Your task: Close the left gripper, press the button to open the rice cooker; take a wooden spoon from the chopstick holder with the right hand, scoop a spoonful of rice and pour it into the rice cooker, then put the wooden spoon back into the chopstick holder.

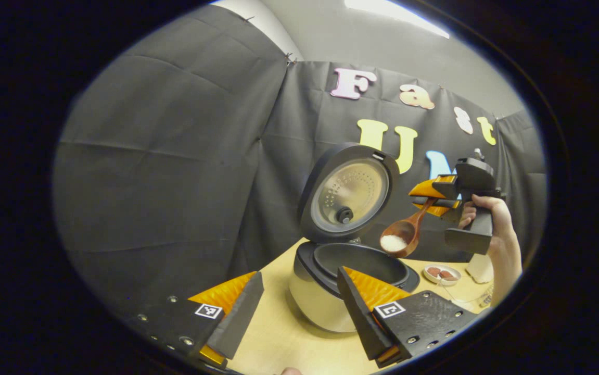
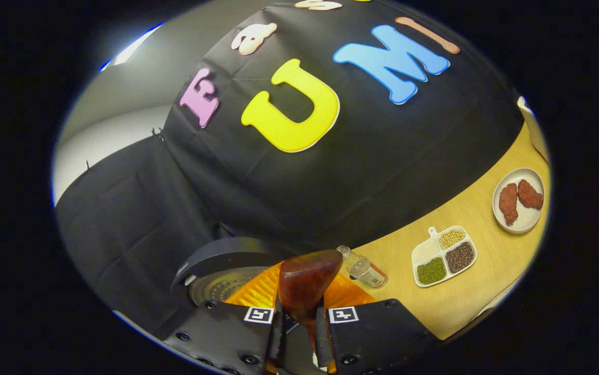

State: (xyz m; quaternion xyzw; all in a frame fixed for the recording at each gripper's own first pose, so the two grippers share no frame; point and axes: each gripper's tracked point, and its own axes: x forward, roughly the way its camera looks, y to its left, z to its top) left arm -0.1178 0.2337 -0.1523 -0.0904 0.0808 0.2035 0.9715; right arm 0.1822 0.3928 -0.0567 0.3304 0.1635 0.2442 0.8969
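Note:
The rice cooker [image 1: 330,307] stands on the wooden table with its lid [image 1: 348,195] swung up and the dark inner pot [image 1: 361,259] exposed. My left gripper [image 1: 300,272] is open just in front of the cooker, with nothing between its fingers. Farther off, a hand [image 1: 494,224] holds my right gripper [image 1: 424,199], which is shut on the handle of a wooden spoon [image 1: 407,232]. White rice [image 1: 394,242] lies in the spoon's bowl, which hangs just above the pot's right rim. In the right gripper view the spoon [image 2: 305,284] sticks out beyond my right gripper [image 2: 299,323], over the lid [image 2: 221,271].
A small plate with red-brown pieces [image 1: 441,273] sits right of the cooker. In the right gripper view a glass bottle [image 2: 364,271] lies on the table, with a divided dish of beans and grains [image 2: 442,255] and the plate [image 2: 519,200] beyond it.

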